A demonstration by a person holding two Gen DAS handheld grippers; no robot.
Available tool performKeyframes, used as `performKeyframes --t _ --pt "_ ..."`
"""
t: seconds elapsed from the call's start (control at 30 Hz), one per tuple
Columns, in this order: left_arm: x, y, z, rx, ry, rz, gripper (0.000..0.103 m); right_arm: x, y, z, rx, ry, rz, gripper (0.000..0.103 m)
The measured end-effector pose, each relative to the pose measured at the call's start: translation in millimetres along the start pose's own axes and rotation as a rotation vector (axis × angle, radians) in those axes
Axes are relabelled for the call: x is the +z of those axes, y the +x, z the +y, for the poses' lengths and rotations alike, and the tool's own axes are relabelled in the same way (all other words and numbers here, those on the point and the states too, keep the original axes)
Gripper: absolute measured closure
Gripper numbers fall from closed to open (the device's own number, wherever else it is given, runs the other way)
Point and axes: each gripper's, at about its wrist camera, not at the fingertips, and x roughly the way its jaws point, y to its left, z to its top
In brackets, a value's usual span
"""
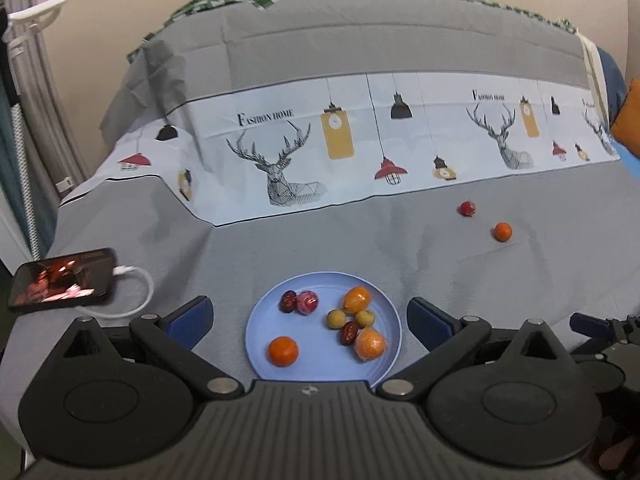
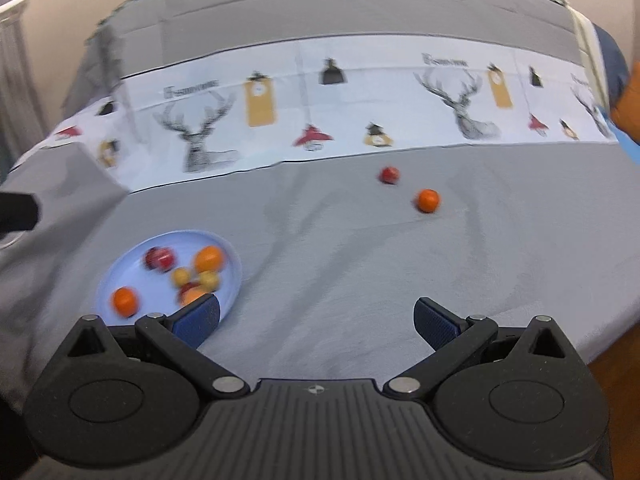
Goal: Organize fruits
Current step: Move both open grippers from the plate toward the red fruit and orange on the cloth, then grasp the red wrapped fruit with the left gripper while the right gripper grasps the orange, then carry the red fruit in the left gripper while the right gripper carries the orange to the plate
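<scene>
A light blue plate [image 1: 260,320] sits on the grey cloth and holds several small fruits: oranges, red ones, yellow-green ones. My left gripper [image 1: 310,316] is open and empty, its fingers on either side of the plate's near half. A red fruit [image 1: 467,208] and a small orange [image 1: 502,232] lie loose on the cloth to the far right. In the right wrist view the plate [image 2: 132,256] is at the left, the red fruit [image 2: 389,175] and the orange [image 2: 427,200] ahead. My right gripper [image 2: 316,318] is open and empty above bare cloth.
A phone [image 1: 60,280] with a lit screen and white cable lies at the left table edge. A printed white band with deer and lamps [image 1: 360,148] crosses the cloth. The table's right edge [image 2: 600,344] drops off near the right gripper.
</scene>
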Motion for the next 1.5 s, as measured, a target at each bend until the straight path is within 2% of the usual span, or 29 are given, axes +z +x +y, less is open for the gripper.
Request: performKeyframes --t 0.13,0.23,0.3,0.37,0.47,0.57,0.63,0.67,0.7,0.73,0.77,0.8,0.93,1.03,1.07,1.1,1.13,1.17,1.2,1.23,1.33,1.5 --pt "15.3 38.1 -13.5 0.007 0.005 0.075 0.000 8.5 61.1 -30.6 -0.094 0.072 0.053 0.001" --pt "25.6 67.3 -19.4 0.013 -0.004 0.127 0.000 26.6 124.7 -68.2 -0.191 0.181 0.100 0.001" --pt "33.9 86.3 -22.8 0.018 0.003 0.155 0.000 42.0 167.0 -97.1 -0.251 0.304 0.126 0.001" --pt "44.1 107.7 -29.5 0.021 0.020 0.169 0.000 53.1 197.6 -116.0 -0.279 0.367 0.123 0.001" --pt "60.8 145.1 -47.0 0.003 0.047 0.187 0.000 65.0 227.9 -120.6 -0.259 0.315 0.062 0.001" --pt "78.1 188.7 -74.6 -0.047 0.074 0.194 0.000 69.5 254.6 -118.5 -0.233 0.156 0.005 0.001" --pt "90.2 223.3 -99.1 -0.094 0.085 0.185 0.000 75.5 268.0 -127.4 -0.300 0.109 0.038 0.003" --pt "95.0 241.1 -113.4 -0.124 0.090 0.180 0.000 77.9 267.3 -137.6 -0.312 0.132 0.022 0.006" --pt "99.1 258.5 -127.4 -0.158 0.097 0.178 0.000 77.9 265.1 -146.5 -0.314 0.176 0.017 0.020" --pt "103.5 278.8 -144.4 -0.203 0.113 0.188 0.000 77.4 262.0 -152.7 -0.323 0.204 0.002 0.029" --pt "108.7 300.3 -163.0 -0.254 0.141 0.206 0.000 78.8 262.4 -156.0 -0.331 0.201 -0.006 0.046" --pt "111.8 315.6 -178.1 -0.287 0.161 0.217 0.000 80.5 263.2 -158.9 -0.337 0.193 -0.004 0.056" --pt "122.1 363.8 -227.9 -0.355 0.173 0.203 0.000 85.3 267.8 -160.0 -0.345 0.168 -0.009 0.055" --pt "127.6 381.9 -254.5 -0.368 0.226 0.207 0.000 90.5 274.2 -162.9 -0.350 0.131 -0.008 0.041" --pt "129.3 385.5 -261.5 -0.361 0.247 0.204 0.000 93.1 276.7 -169.2 -0.339 0.134 -0.006 0.034" --pt "130.3 387.6 -266.4 -0.352 0.255 0.203 0.001 94.0 277.1 -176.2 -0.312 0.156 -0.007 0.032" --pt "130.8 388.0 -269.3 -0.345 0.257 0.198 0.002 96.0 275.7 -180.0 -0.312 0.180 -0.013 0.036" --pt "130.5 386.8 -271.5 -0.348 0.263 0.184 0.021 96.4 271.4 -180.3 -0.316 0.185 -0.019 0.051" --pt "131.3 386.3 -273.5 -0.357 0.275 0.177 0.063 96.8 269.8 -178.9 -0.310 0.179 -0.021 0.068" --pt "131.2 387.4 -273.9 -0.376 0.283 0.197 0.070 96.5 269.6 -176.8 -0.311 0.168 -0.020 0.068" --pt "131.4 381.6 -270.3 -0.379 0.240 0.199 0.069 97.4 268.0 -176.2 -0.314 0.172 -0.023 0.068" --pt "138.7 355.3 -253.9 -0.357 0.198 0.173 0.069 96.9 258.7 -176.0 -0.353 0.176 -0.085 0.068"
